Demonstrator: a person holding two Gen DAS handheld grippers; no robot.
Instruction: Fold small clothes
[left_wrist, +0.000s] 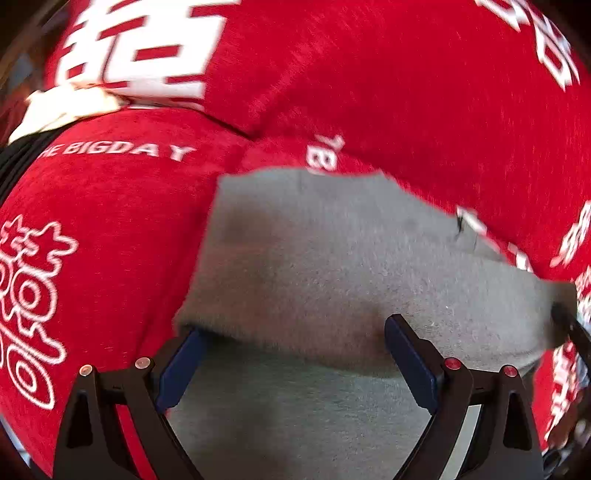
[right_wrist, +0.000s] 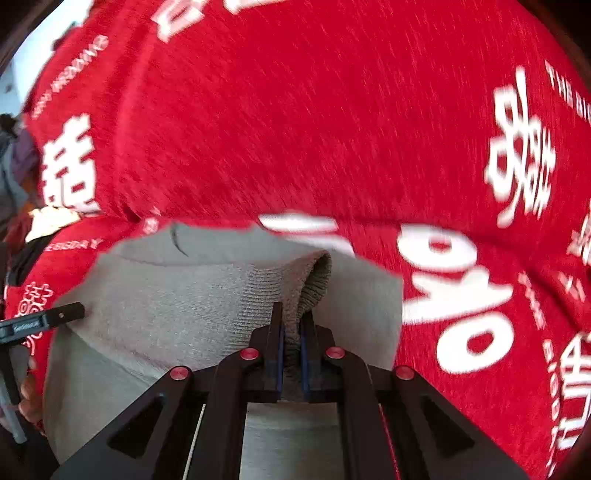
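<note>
Mid-fold on a red printed cloth: right tongs clamped on the ribbed edge of a small grey garment, bunched between the pads. Left tongs spread wide, empty, garment lying flat just ahead. Likely next: carrying the pinched edge across, left tongs pinning the fabric.

surface: red cloth with white lettering | on it: grey knit garment
</note>
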